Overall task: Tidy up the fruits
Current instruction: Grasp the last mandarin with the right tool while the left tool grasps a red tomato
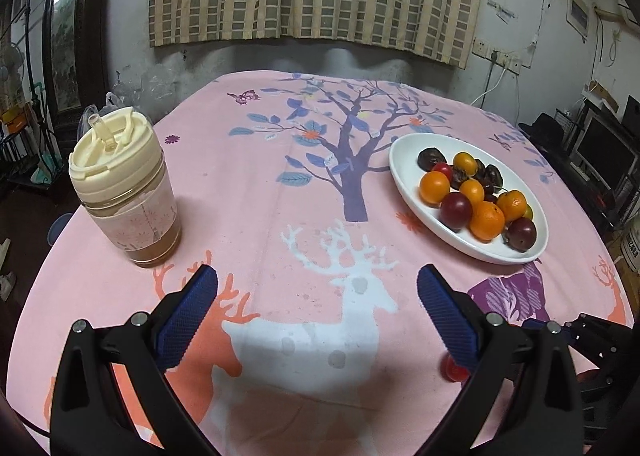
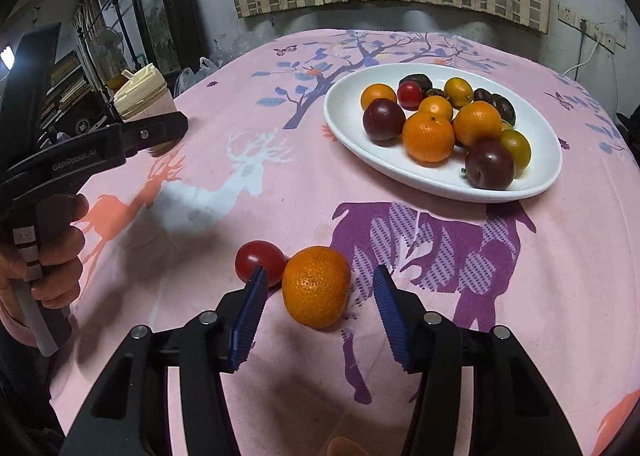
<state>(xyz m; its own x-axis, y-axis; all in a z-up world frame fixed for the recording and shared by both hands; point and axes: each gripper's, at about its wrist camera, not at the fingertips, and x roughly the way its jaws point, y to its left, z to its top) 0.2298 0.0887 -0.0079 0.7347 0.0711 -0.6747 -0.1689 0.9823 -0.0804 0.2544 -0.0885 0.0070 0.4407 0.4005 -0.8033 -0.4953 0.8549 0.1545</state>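
Note:
A white oval plate (image 2: 348,124) holds several oranges, plums, tomatoes and dark fruits; it also shows in the left wrist view (image 1: 404,168) at the right. A loose orange (image 2: 316,286) lies on the pink cloth between the open fingers of my right gripper (image 2: 320,276), untouched. A red tomato (image 2: 258,260) lies just left of it, beside the left fingertip; in the left wrist view this tomato (image 1: 452,372) peeks from behind my right finger. My left gripper (image 1: 318,276) is open and empty over the white deer print, and shows from the side in the right wrist view (image 2: 176,128).
A lidded jar (image 1: 124,192) of brownish liquid stands at the table's left; it also shows in the right wrist view (image 2: 140,94). The round table wears a pink cloth (image 1: 280,192) with tree and deer prints. A wall and curtain stand behind; clutter surrounds the table.

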